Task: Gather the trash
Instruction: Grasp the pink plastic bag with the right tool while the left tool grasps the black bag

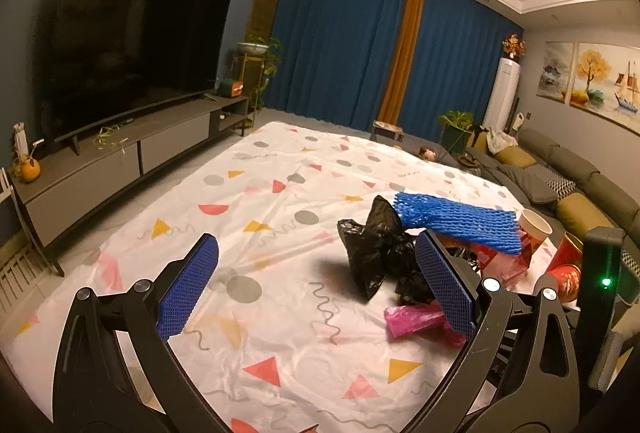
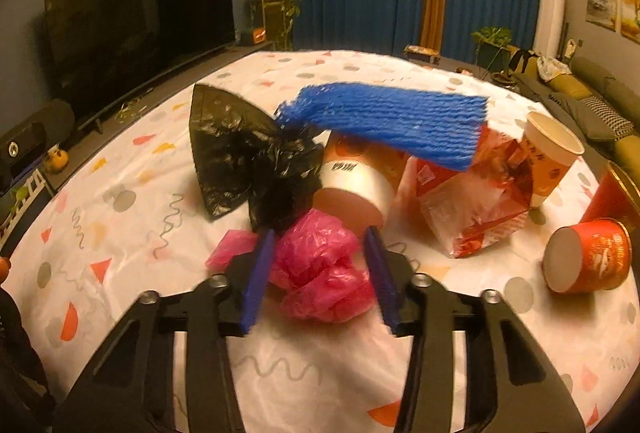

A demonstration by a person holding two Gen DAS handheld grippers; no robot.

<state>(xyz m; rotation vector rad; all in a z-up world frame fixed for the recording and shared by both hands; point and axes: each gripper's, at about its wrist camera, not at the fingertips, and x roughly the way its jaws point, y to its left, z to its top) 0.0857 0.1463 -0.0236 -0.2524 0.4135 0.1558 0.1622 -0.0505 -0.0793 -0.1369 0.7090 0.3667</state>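
Living-room furniture is ringing the scene: a dark television on a low cabinet, blue curtains behind, a sofa along the right. Filling the middle is a tabletop spread with a white cloth (image 2: pixel 120 265) printed in coloured triangles and dots, and the trash is lying on it in one loose cluster.

Nothing is looking collected yet. A crumpled black plastic bag (image 2: pixel 240 157) is sitting at the left of the pile, with a blue foam net sleeve (image 2: pixel 392 121) lying across the top of it and over a tipped paper cup (image 2: pixel 356 185). A red-and-clear snack bag (image 2: pixel 476 201) is standing beside that cup, a second paper cup (image 2: pixel 548 149) is leaning behind it, and a red paper cup (image 2: pixel 588 261) is lying on its side further right.

The right gripper (image 2: pixel 322 239) is straddling a crumpled pink plastic bag (image 2: pixel 320 273) at the near edge of the pile; its fingers are standing partly closed on either side, and the pink plastic is reaching the left one, though no firm pinch is showing yet. The left gripper (image 1: pixel 318 247) is hanging over the cloth with its fingers spread wide and nothing between them.

Judging from this, the collection is only beginning: the pink bag is the first piece, and every other item is waiting.
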